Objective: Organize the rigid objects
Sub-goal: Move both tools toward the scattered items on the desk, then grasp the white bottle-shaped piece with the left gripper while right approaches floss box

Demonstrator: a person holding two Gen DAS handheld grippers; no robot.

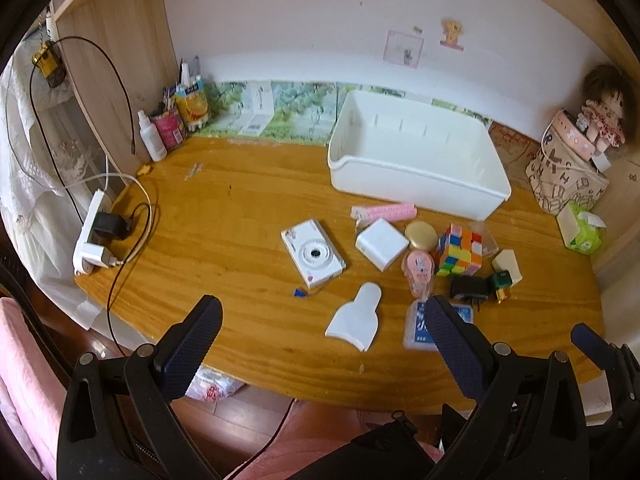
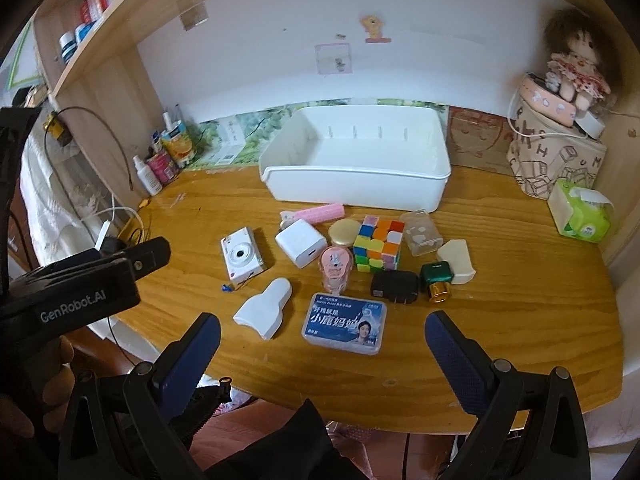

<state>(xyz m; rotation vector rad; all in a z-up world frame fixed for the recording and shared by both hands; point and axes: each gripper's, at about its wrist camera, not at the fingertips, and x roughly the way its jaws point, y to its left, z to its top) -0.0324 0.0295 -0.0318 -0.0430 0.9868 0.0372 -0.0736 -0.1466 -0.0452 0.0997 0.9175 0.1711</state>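
Since nothing is gathered yet: white bin (image 2: 352,184) empty
Tongs: left tongs (image 1: 324,344) and right tongs (image 2: 322,346) gape wide, holding nothing
Next: grasp floss box (image 2: 346,324) in front of bin

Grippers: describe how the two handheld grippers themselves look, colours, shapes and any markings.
Both are black plastic clamps. The left gripper and right gripper each have two angled arms with silver pivot bolts and triangular cut-outs, ending in dark navy fingers with a fine dotted grip texture. In the right wrist view the left gripper's body carries white "GenRobot.AI" lettering.
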